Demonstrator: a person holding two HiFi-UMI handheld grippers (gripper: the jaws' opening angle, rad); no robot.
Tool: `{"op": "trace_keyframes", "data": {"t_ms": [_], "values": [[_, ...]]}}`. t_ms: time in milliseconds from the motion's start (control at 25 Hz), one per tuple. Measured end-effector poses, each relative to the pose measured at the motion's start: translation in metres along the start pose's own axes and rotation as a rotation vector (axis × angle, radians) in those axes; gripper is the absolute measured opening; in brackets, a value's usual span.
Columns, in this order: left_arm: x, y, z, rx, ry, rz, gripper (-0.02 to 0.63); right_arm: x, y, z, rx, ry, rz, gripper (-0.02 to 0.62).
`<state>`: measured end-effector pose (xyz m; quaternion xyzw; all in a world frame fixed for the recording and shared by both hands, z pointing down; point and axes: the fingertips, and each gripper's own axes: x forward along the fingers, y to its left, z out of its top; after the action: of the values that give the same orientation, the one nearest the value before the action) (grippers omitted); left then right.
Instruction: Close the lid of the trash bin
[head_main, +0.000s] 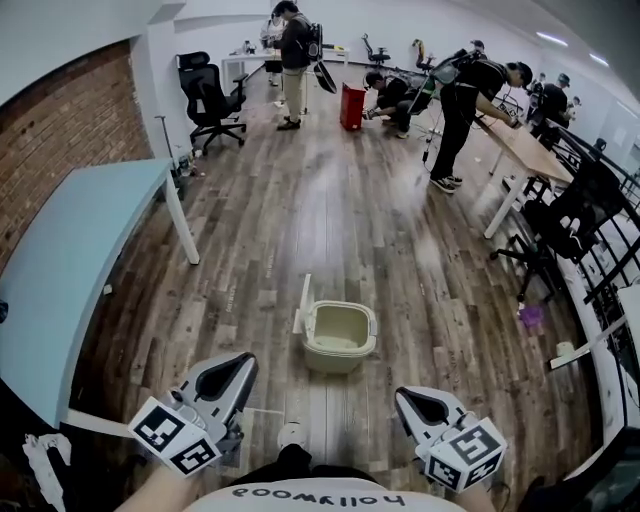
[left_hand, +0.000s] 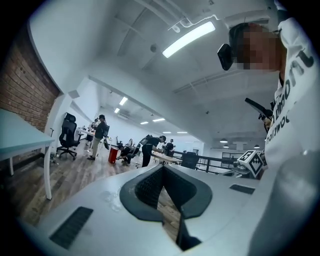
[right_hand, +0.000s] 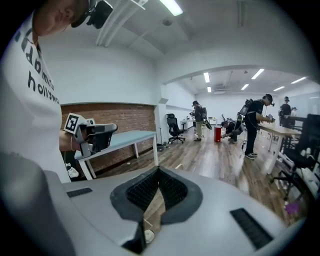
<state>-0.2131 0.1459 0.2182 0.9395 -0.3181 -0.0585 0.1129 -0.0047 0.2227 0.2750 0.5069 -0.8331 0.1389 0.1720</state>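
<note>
- Trash bin (head_main: 340, 358), head view: shown on the wooden floor (head_main: 330, 210), just ahead of the person and on a line between the two tools. Its lid (head_main: 303, 305) is seen standing upright along the bin's left edge, so the interior is exposed. The task is judged not yet begun. Everything is left to do: reaching the lid, swinging it over the opening and pressing it down.
- Head view, tools: the left tool (head_main: 243, 362) and the right tool (head_main: 404, 396) are held low, close to the body and well apart from the bin. Neither is in contact with the lid.
- Left gripper view: the left tool (left_hand: 162, 167) is seen with its jaw tips meeting. Only floor shows through the gap behind the dark pads, and nothing is held. The bin is not shown in this view.
- Right gripper view: the right tool (right_hand: 159, 170) is likewise seen with its tips together and nothing gripped. The bin cannot be made out here.
</note>
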Motion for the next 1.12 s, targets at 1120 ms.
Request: {"op": "trace_keyframes", "data": {"t_ms": [1120], "values": [[0.116,0.143,-0.028,-0.088,0.219,-0.194,0.008,0.149,-0.066,0.069,0.008,0.029,-0.126,0.008]]}}
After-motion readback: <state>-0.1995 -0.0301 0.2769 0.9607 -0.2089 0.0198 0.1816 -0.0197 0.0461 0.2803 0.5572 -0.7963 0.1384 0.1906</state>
